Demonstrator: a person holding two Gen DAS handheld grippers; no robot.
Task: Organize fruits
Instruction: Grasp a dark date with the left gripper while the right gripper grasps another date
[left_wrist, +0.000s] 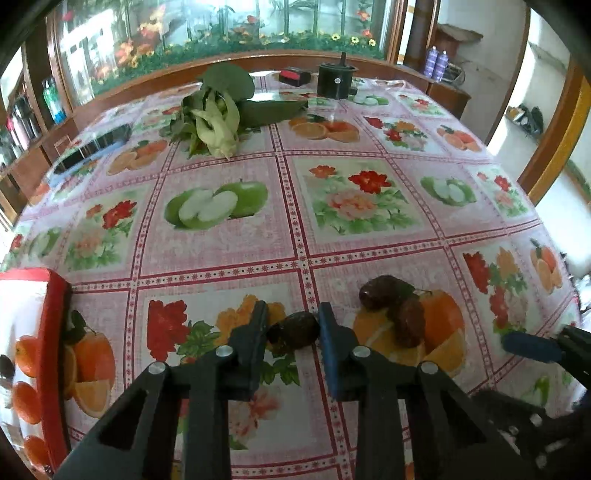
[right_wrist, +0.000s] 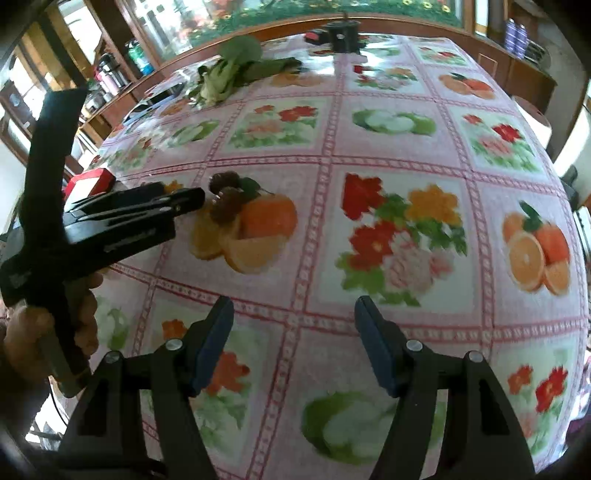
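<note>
— Fruits first: where was the nearest one?

— One small dark fruit (left_wrist: 293, 330) lay on the tablecloth (left_wrist: 369, 258) with the left gripper (left_wrist: 293, 332) pinching it between its pads. The right gripper (right_wrist: 293, 347) hung spread over bare cloth, holding nothing.

— And the risk?

— The grip looked shallow, right at the fingertips (left_wrist: 255, 328); I judged a quick lift could have rolled the fruit out. Just beyond sat two more dark fruits (left_wrist: 393, 308), touching each other, which a careless swing might have knocked.

— Anything else?

— At the left edge lay a red-rimmed box (left_wrist: 51, 332), probably the destination. Far back lay leafy greens (left_wrist: 218, 110) and a black pot (left_wrist: 337, 81).
</note>
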